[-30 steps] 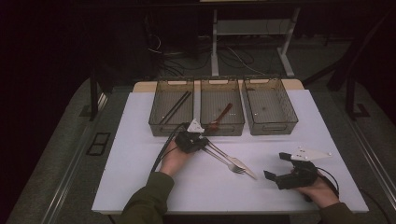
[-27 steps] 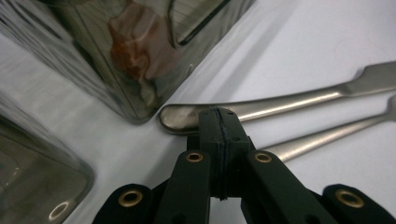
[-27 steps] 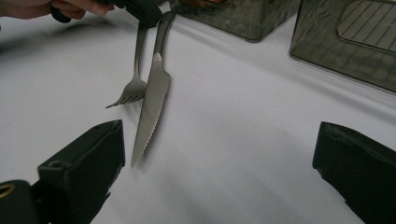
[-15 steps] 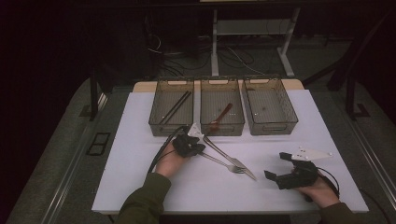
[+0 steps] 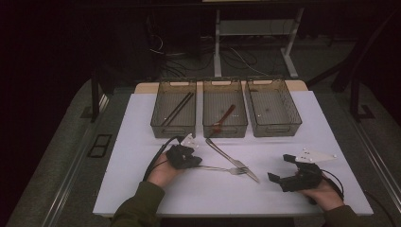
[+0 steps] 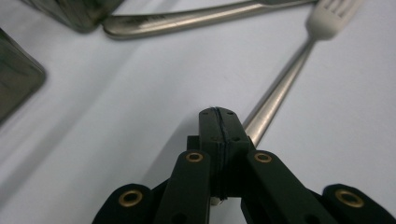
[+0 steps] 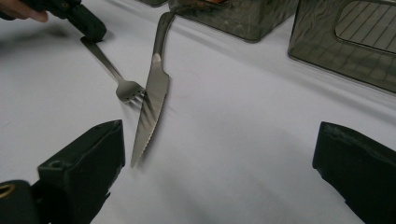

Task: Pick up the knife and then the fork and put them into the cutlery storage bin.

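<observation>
Metal cutlery, smoked plastic bins, matt white tabletop.
We see the fork (image 6: 280, 88) as brushed metal with a satin sheen along its handle, and the knife (image 7: 152, 100) as polished metal, its blade glossy and serrated on one edge. We read the tabletop (image 5: 142, 123) as a smooth, matt white sheet. The three bins (image 5: 273, 108) look like translucent smoke-grey plastic, with a fine grid pattern on the walls and floors. The left hand-held gripper (image 6: 219, 116) is matt black plastic with brass-coloured metal rings at its pivots; the right hand-held gripper (image 7: 219, 172) has matt black pads, slightly rough at the edges. A sleeve (image 5: 137, 208) looks like dull olive cloth.
</observation>
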Demonstrator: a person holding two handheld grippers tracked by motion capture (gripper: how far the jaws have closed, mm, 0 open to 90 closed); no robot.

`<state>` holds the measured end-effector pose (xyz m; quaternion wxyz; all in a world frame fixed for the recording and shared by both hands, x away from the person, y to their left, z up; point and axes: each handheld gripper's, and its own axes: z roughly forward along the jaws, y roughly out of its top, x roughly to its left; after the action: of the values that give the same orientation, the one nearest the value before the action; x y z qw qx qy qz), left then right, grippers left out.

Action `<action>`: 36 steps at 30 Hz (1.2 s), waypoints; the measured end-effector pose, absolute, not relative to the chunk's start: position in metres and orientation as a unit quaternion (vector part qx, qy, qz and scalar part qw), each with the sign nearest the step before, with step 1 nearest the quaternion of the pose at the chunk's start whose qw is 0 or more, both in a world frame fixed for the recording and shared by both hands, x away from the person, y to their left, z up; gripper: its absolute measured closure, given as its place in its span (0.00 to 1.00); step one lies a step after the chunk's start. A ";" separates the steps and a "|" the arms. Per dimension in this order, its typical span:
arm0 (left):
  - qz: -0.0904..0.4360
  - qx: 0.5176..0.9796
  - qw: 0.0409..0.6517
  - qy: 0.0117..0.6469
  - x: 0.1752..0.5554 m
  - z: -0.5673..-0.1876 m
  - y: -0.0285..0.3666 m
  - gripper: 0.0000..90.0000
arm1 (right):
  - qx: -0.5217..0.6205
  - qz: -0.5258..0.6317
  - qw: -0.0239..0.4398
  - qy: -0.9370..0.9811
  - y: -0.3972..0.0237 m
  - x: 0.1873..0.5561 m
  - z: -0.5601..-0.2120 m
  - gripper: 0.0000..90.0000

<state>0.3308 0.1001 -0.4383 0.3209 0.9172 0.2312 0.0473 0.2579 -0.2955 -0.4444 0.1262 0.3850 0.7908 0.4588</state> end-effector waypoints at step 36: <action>0.014 0.917 0.378 0.129 0.312 -0.448 0.057 0.93 | 0.387 0.455 0.106 0.795 -0.298 0.260 -0.436 0.02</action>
<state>0.3115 0.0566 -0.4476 0.3780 0.9167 0.1285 0.0142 0.2601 -0.2976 -0.4360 0.1062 0.3871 0.7949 0.4550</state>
